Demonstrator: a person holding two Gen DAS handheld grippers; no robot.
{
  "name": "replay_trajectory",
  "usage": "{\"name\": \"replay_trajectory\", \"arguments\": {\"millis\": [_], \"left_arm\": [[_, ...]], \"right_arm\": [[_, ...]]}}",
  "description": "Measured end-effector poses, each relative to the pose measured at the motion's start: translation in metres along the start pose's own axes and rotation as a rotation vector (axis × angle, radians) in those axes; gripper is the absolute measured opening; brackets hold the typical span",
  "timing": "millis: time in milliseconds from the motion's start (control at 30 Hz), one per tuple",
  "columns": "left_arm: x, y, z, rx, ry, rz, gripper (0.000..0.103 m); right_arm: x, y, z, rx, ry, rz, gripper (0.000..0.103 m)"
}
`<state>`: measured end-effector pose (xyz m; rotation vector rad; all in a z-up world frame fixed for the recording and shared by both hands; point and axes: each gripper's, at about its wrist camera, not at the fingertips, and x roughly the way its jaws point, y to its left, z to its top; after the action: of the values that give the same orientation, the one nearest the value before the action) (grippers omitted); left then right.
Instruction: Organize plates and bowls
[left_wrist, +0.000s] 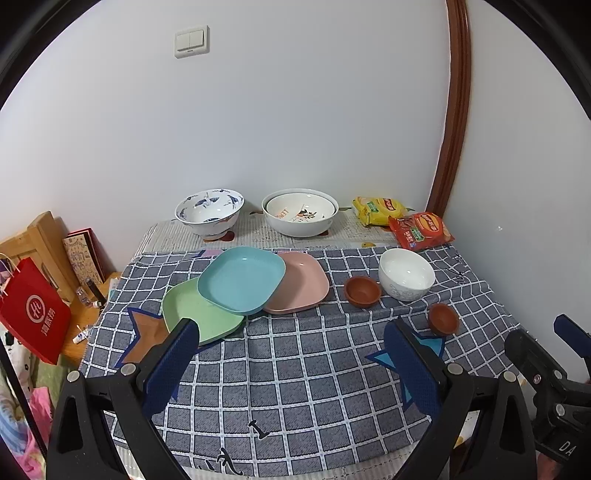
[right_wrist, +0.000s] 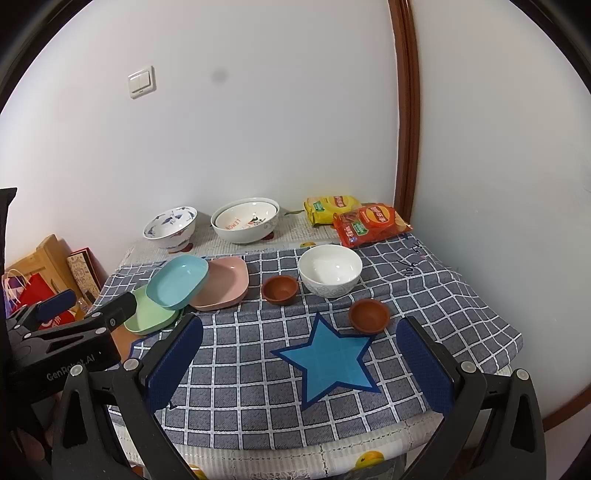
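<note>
Both grippers, left (left_wrist: 291, 339) and right (right_wrist: 301, 341), are wide apart and hold nothing. The blue plate (left_wrist: 242, 279) lies on the green (left_wrist: 184, 310) and pink (left_wrist: 304, 282) plates.

A plain white wall (left_wrist: 295, 110) rose behind the table (right_wrist: 369, 458), carrying a cream double light switch (left_wrist: 191, 41). A dark brown wooden door frame (left_wrist: 456, 110) ran up the wall toward the right corner. The table wore a grey-blue checked cloth (left_wrist: 295, 369) with a blue star (right_wrist: 332, 362) sewn on, laid over a fruit-printed cover. To the left stood a wooden chair (left_wrist: 40, 240) with a red paper bag (left_wrist: 31, 314) hanging from it. Soft, even light filled the room.
</note>
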<state>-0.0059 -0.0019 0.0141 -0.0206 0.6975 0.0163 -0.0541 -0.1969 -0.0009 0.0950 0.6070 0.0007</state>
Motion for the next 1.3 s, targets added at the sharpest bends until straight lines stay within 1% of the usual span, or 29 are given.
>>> {"name": "replay_trajectory", "arguments": {"millis": [100,267,467,633,867,933,1067,1167,1300], "left_arm": [[0.006,0.0,0.001,0.0,0.007,-0.004,0.101],[0.018,-0.001,0.004,0.005,0.018,-0.007,0.101],[0.031,0.002,0.008,0.003,0.028,-0.006,0.101],[0.046,0.006,0.014,0.003,0.034,-0.005,0.101],[0.069,0.012,0.019,0.005,0.052,-0.008,0.101],[0.076,0.015,0.022,0.006,0.059,-0.003,0.101],[0.09,0.024,0.026,0.007,0.066,0.019,0.101],[0.099,0.034,0.03,-0.007,0.077,0.035,0.101],[0.116,0.05,0.034,-0.049,0.091,0.037,0.101]], "right_arm": [[0.004,0.001,0.0,-0.01,-0.02,-0.006,0.103],[0.016,0.002,0.002,-0.01,0.009,-0.011,0.103],[0.033,0.006,0.002,-0.005,0.016,-0.018,0.103],[0.054,0.008,0.004,-0.004,0.046,0.026,0.103],[0.084,0.015,0.007,-0.03,0.085,0.015,0.103],[0.095,0.018,0.009,-0.038,0.109,0.031,0.103],[0.112,0.026,0.015,-0.035,0.123,0.046,0.103],[0.125,0.033,0.021,-0.035,0.126,0.076,0.102],[0.141,0.044,0.028,-0.058,0.128,0.092,0.101]]}}
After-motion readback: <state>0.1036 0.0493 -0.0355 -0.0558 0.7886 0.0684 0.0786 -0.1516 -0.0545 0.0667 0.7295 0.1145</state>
